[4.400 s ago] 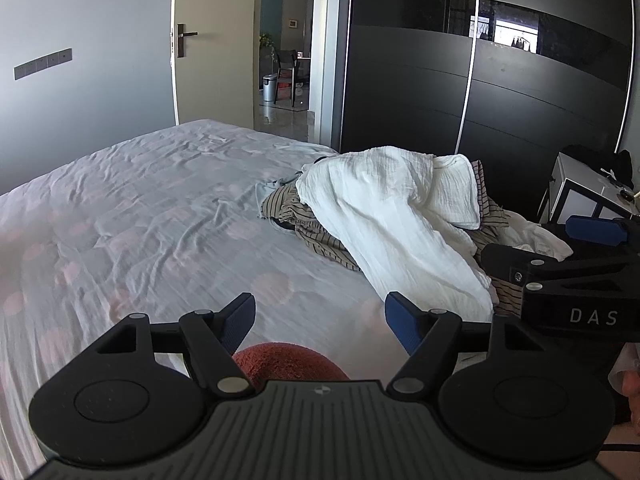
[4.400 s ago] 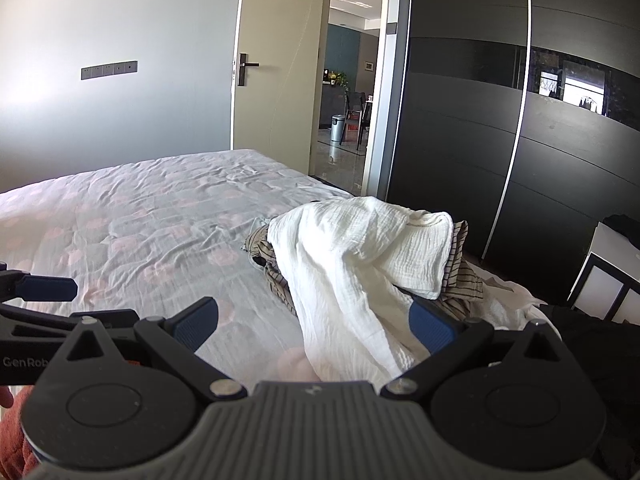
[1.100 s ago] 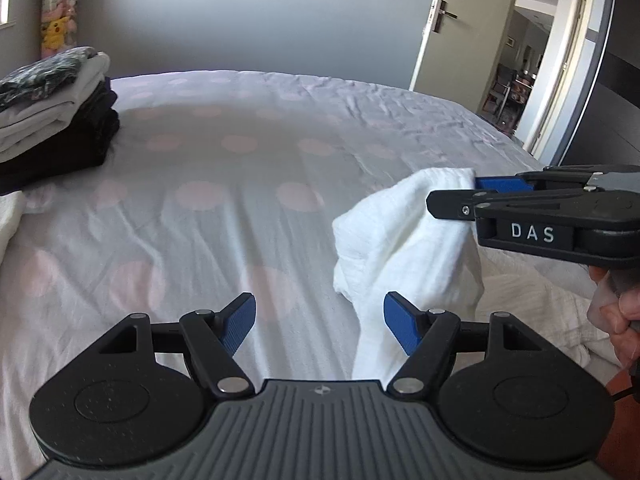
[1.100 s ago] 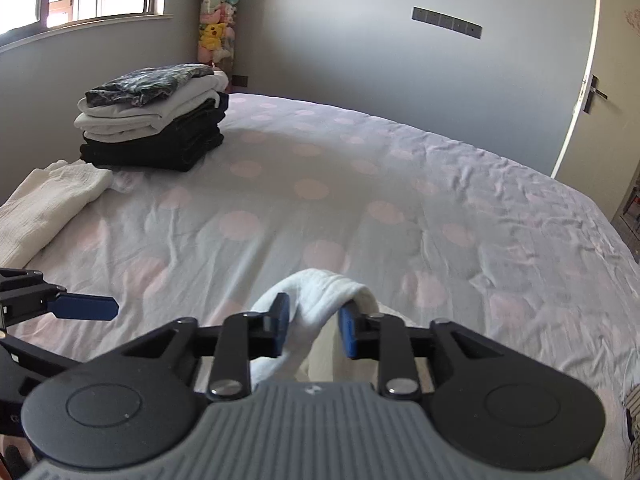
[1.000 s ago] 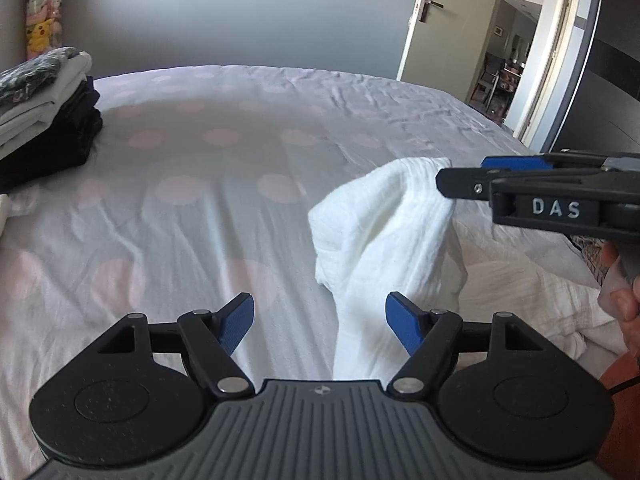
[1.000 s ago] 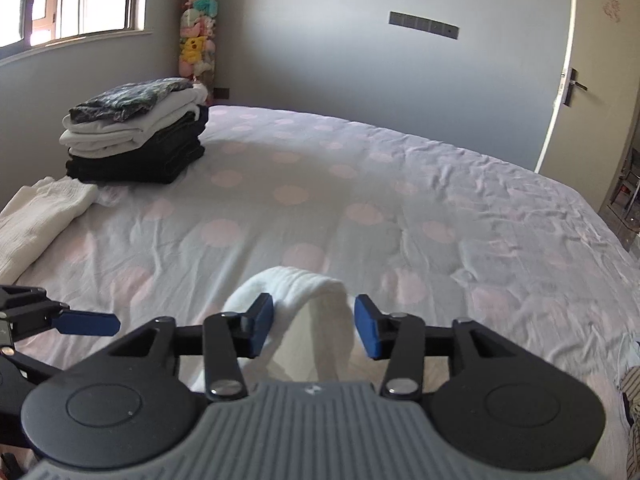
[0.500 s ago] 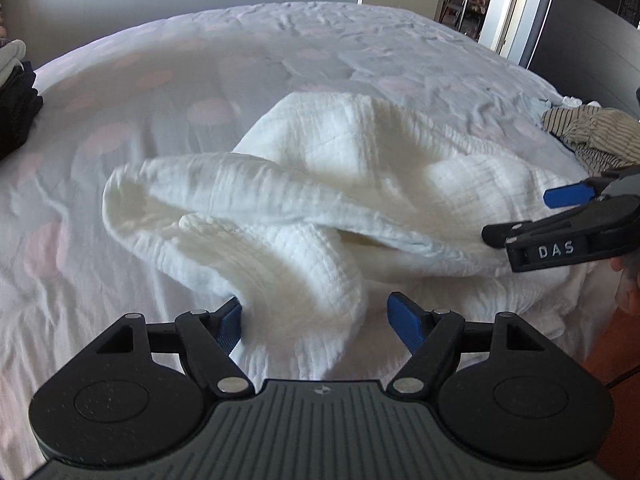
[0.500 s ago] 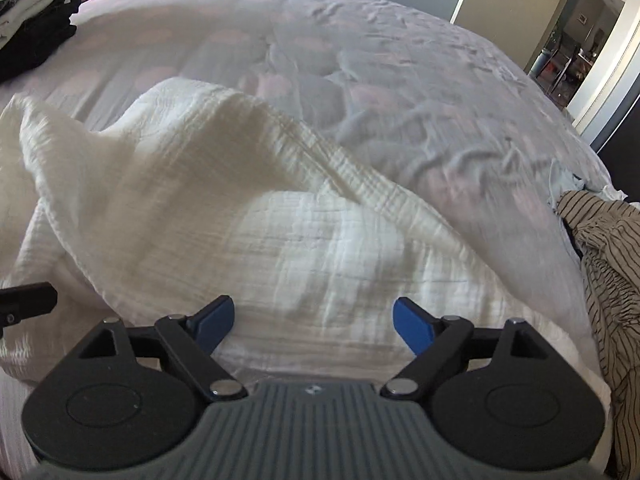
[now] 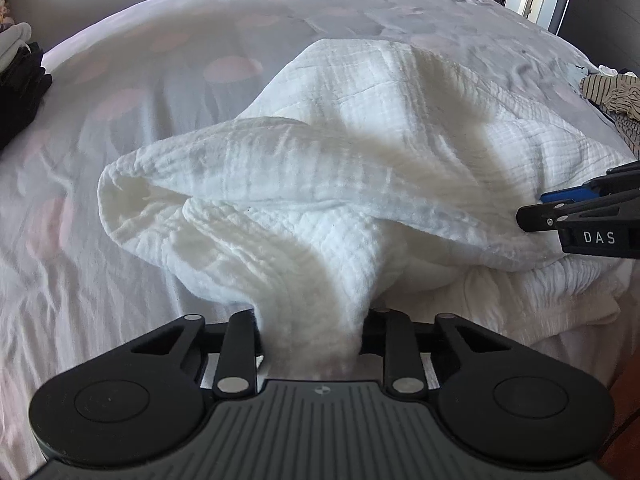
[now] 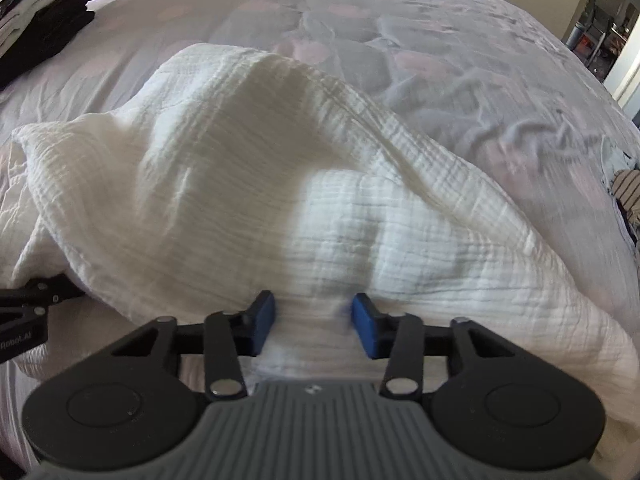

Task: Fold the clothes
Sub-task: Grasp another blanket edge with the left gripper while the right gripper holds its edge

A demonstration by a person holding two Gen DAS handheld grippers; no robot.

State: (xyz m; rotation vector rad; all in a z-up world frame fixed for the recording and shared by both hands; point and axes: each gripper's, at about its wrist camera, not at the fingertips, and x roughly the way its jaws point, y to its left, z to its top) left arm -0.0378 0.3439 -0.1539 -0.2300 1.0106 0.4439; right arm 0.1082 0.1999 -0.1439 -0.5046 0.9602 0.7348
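"DAS" lettering point(image 9: 599, 237) — right tool point(image 9: 560, 204)

White crinkled garment point(image 9: 340, 184) lies rumpled in folds on the bedsheet point(image 9: 120, 92)

- The right gripper point(image 10: 313, 322) points down at a white crinkled garment point(image 10: 224, 168) heaped on the bed point(image 10: 460, 40); its jaws have just been closing, and a bunch of the cloth sits between the blue pads point(image 10: 264, 320); the pads touch the fabric on both sides
- The garment rises in a broad fold toward the upper left; its near edge spreads right along the sheet
- The left gripper point(image 10: 28, 304) shows at the left edge, against the cloth
- A stack of folded clothes point(image 10: 36, 4) lies top left; striped fabric point(image 10: 628, 188) lies at the right edge
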